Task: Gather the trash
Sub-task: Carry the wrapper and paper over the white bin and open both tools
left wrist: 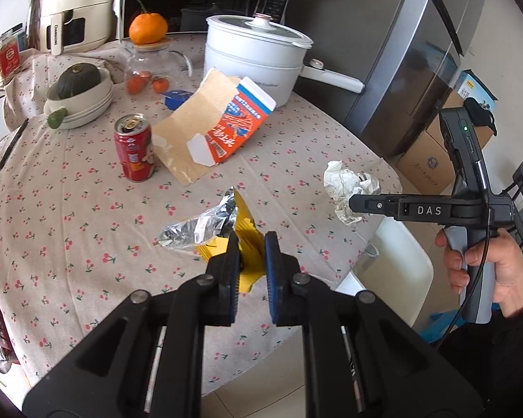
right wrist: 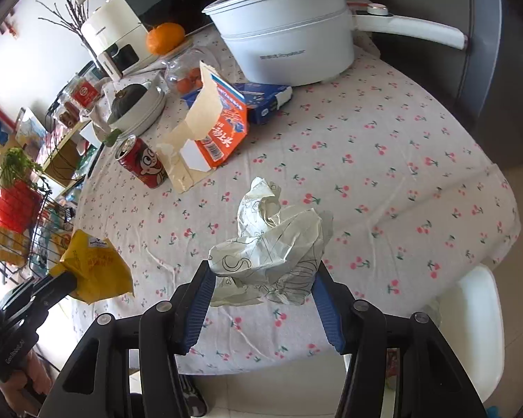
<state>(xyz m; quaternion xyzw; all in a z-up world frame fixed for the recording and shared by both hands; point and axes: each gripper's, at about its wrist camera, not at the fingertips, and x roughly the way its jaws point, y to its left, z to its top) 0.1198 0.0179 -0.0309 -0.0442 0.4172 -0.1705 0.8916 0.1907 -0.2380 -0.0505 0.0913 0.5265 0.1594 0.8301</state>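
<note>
My left gripper is shut on a yellow and silver snack wrapper and holds it just above the cherry-print tablecloth; the wrapper also shows in the right wrist view. My right gripper is shut on a crumpled white paper ball, held over the table's near edge; it also shows in the left wrist view. A red drink can and a torn orange carton stand on the table beyond.
A white electric pot with a long handle stands at the back. A bowl holding a dark squash, a glass jar under an orange and a blue box lie behind the trash. A white chair sits at the table's edge.
</note>
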